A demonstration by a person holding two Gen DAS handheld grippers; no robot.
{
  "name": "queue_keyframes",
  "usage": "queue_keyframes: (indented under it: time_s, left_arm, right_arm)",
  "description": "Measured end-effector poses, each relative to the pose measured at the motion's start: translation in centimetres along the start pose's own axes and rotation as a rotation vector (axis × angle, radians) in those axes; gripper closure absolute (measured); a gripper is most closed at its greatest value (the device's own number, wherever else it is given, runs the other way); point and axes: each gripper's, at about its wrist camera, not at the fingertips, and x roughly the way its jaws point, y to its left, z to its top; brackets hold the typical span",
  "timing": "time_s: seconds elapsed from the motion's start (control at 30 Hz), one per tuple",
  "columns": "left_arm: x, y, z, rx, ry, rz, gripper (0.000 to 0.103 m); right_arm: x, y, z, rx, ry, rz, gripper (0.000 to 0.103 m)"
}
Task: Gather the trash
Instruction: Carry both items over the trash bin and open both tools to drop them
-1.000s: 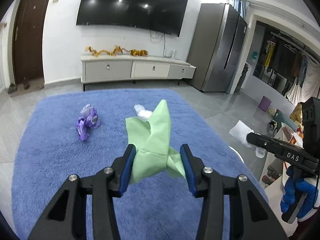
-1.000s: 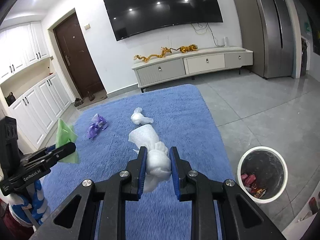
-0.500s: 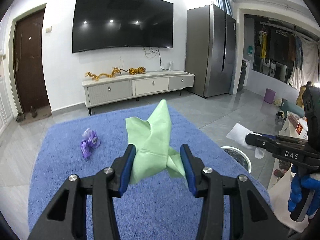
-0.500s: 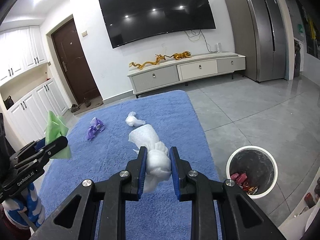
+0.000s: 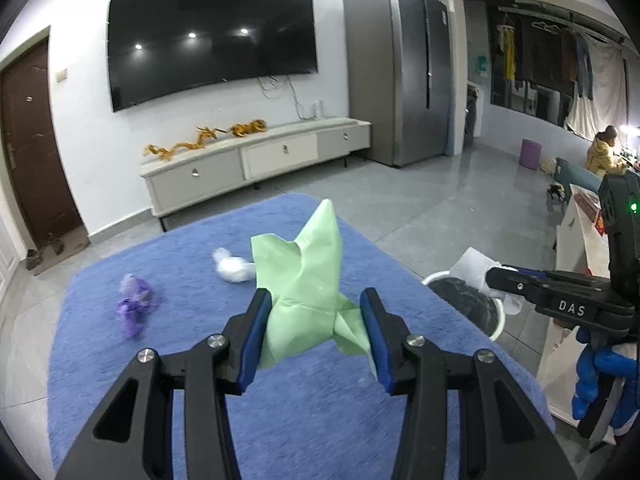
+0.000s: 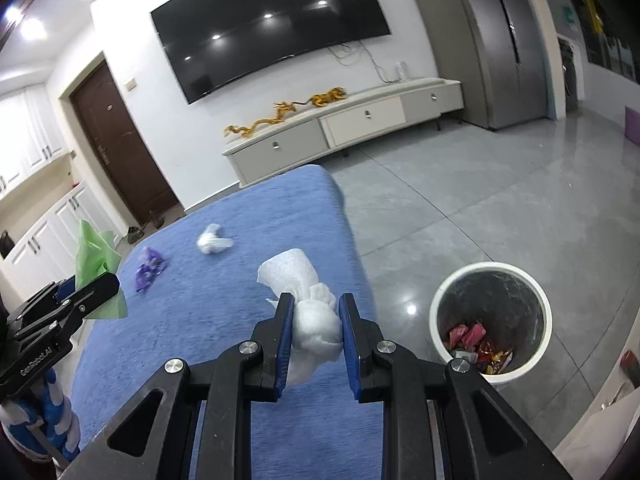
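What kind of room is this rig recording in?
Most likely a home living room: a wall-mounted TV above a low media cabinet, a blue rug on a tiled floor, and a tall grey fridge beside an open laundry area.

Left claw clamped and angled downward, right claw likewise

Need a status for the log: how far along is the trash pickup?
Done: the bin already holds some wrappers. In hand: the left tongs grip a green paper; the right tongs grip a white wad near the bin, neither dropped yet. Left: a white scrap and a purple scrap lie on the blue rug.
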Motion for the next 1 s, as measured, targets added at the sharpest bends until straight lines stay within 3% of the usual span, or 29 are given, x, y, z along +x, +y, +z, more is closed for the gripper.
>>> queue_keyframes:
  time_s: [0.33, 0.57, 0.73, 1.0]
  left_arm:
    - [9.7, -6.7, 3.6, 0.046, 0.141, -0.219, 0.059]
    - [19.7, -13.9, 5.8, 0.066, 0.295, -0.338, 0.059]
    - [26.6, -18.9, 6.4, 0.082, 0.390, -0.379, 0.059]
    - [32.8, -22.8, 5.9, 0.029, 0.485, -0.425, 0.049]
  right_arm:
    - [0.8, -10.1, 0.8, 0.157, -0.006, -0.132, 0.082]
    - [4.0, -17.5, 1.7, 0.221, 0.094, -0.231, 0.081]
    - [6.1, -22.0, 2.7, 0.255, 0.171, -0.270, 0.081]
    - [9.6, -25.8, 2.2, 0.275, 0.260, -0.303, 0.079]
